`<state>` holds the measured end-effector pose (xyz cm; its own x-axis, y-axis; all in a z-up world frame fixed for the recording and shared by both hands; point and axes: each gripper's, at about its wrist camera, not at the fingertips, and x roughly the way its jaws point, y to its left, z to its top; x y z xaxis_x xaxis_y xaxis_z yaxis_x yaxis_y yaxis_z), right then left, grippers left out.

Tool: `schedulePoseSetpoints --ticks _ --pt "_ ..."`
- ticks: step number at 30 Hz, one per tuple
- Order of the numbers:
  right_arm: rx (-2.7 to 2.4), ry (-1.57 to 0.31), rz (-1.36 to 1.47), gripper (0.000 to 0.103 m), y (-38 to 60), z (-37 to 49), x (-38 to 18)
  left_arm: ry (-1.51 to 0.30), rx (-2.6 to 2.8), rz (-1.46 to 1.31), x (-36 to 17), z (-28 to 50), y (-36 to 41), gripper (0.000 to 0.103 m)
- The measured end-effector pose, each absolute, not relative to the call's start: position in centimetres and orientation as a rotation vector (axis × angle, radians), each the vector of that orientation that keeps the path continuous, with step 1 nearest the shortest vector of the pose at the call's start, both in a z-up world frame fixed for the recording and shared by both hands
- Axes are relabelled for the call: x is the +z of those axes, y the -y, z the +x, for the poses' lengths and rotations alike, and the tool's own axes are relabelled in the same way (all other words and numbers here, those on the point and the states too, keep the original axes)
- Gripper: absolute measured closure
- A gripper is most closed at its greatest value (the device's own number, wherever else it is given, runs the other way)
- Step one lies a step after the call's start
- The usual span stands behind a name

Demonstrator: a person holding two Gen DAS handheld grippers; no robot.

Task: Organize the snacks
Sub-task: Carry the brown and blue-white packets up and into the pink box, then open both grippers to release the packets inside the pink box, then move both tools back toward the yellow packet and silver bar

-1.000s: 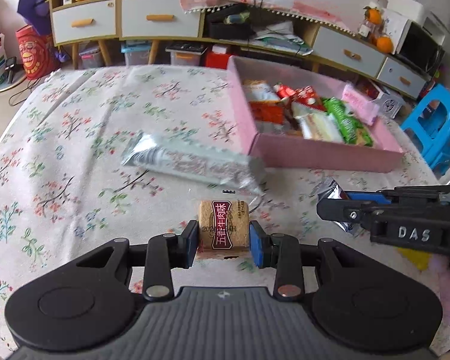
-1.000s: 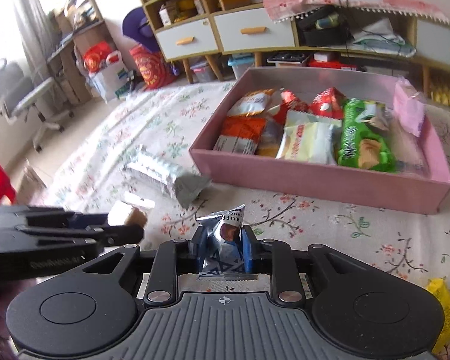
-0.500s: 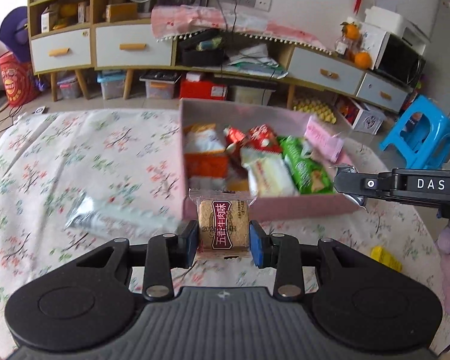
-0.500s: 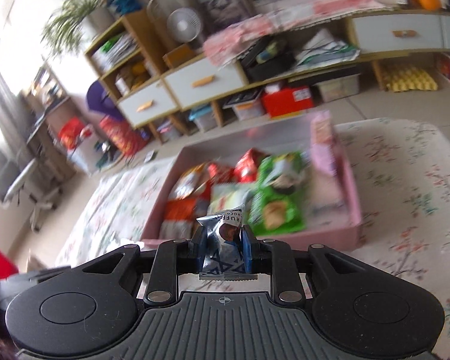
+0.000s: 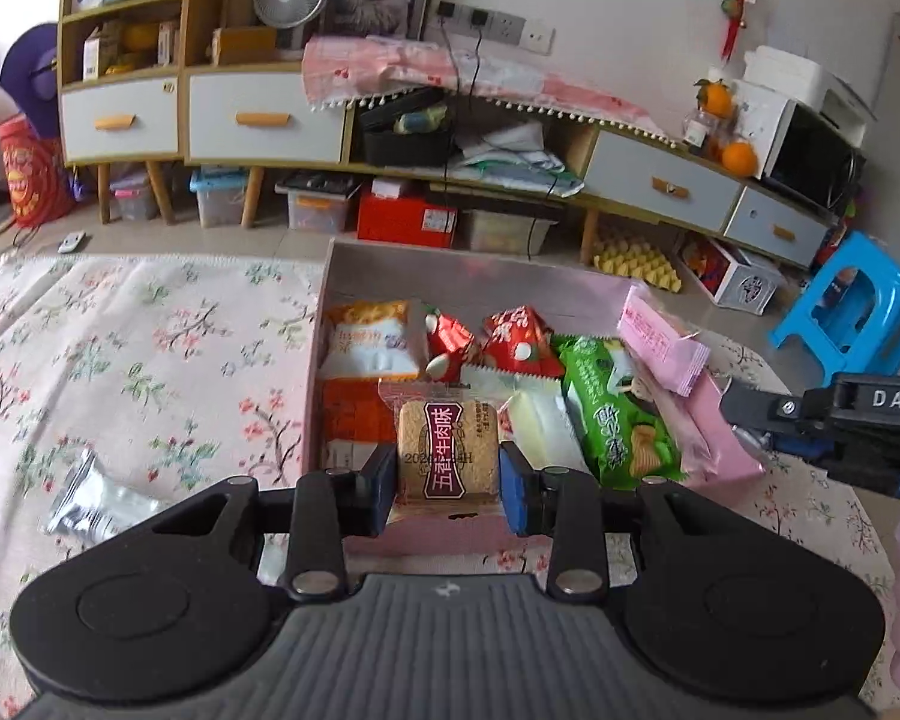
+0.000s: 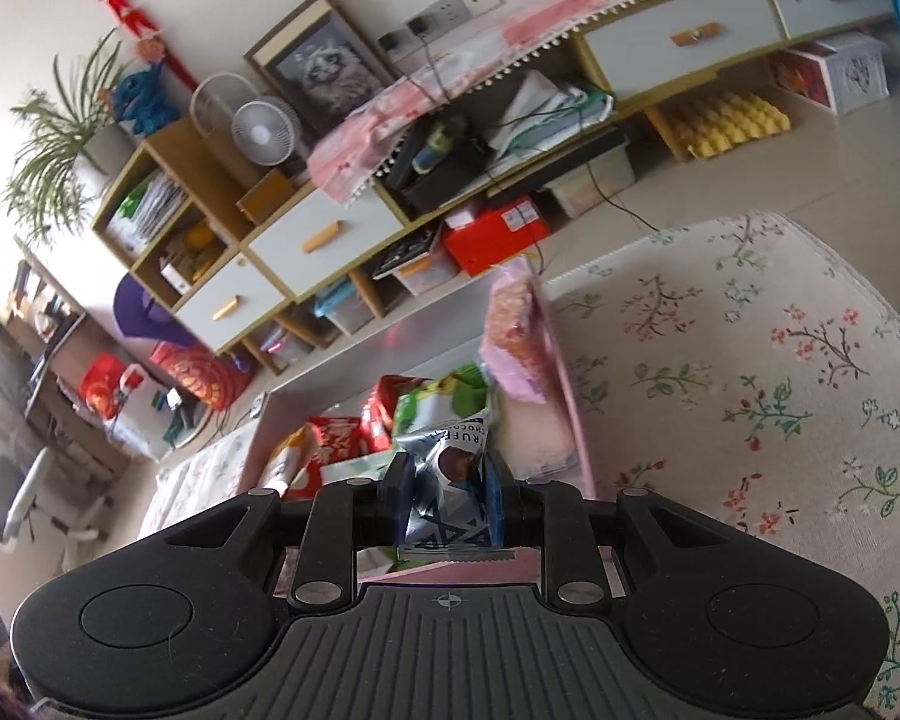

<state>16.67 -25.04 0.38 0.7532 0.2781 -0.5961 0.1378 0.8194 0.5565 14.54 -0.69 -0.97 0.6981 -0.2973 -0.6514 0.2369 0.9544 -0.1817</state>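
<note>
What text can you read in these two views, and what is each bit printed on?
"五香牛肉味": red label of the biscuit pack held in the left tool.
"202…H": stamp on the same pack, middle digits illegible.
"DAS": body of the right tool, seen from the left wrist.
"RUFF…" and "CHOCO…": cut off, on the silver chocolate packet in the right tool.
Print on the green snack bag and other packs in the pink box: too blurred.

The snack box point(image 5: 354, 540) stands on the table point(image 5: 150, 360). The left gripper point(image 5: 448, 476) holds a biscuit packet point(image 5: 448, 456) before the box's near wall. Left of the box a foil packet point(image 5: 99, 501) lies on the table. The right gripper point(image 6: 447, 495) holds a chocolate packet point(image 6: 447, 480) over the box's right side.
</note>
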Motion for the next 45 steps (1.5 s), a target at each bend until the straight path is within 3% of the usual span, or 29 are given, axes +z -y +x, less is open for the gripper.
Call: schedulePoseSetpoints --ticks 6,8,10,13,18,23,27,38,45 --pt "0.056 -0.725 0.626 0.080 25.3 16.9 -0.4 -0.733 -0.288 -0.077 -1.3 14.8 0.8 0.070" --pt "0.057 -0.719 0.630 0.075 25.3 16.9 -0.5 -0.736 -0.287 -0.088 -1.5 14.9 0.6 0.070" --pt "0.051 -0.704 0.638 0.073 25.2 16.7 -0.5 -0.733 -0.285 -0.098 -1.5 14.9 0.5 0.066" --pt "0.050 -0.715 0.620 0.055 25.1 16.7 -0.5 -0.722 -0.281 -0.101 -1.3 14.8 0.4 0.053" --pt "0.056 -0.734 0.590 0.050 24.7 16.6 -0.3 -0.747 -0.279 -0.095 -1.3 14.8 0.2 0.041" --pt "0.071 -0.739 0.552 0.037 24.0 16.3 0.5 -0.762 -0.284 -0.094 -0.8 14.5 0.2 0.034" --pt "0.072 -0.759 0.507 0.034 23.3 16.0 0.9 -0.746 -0.297 -0.011 -0.2 13.7 0.7 0.026" --pt "0.099 -0.815 0.406 0.015 21.9 13.8 1.5 -0.792 -0.299 0.023 0.0 12.1 -1.0 0.016" --pt "0.098 -0.848 0.362 0.013 22.2 12.0 1.5 -0.836 -0.279 -0.032 -0.5 11.1 -3.1 0.011"
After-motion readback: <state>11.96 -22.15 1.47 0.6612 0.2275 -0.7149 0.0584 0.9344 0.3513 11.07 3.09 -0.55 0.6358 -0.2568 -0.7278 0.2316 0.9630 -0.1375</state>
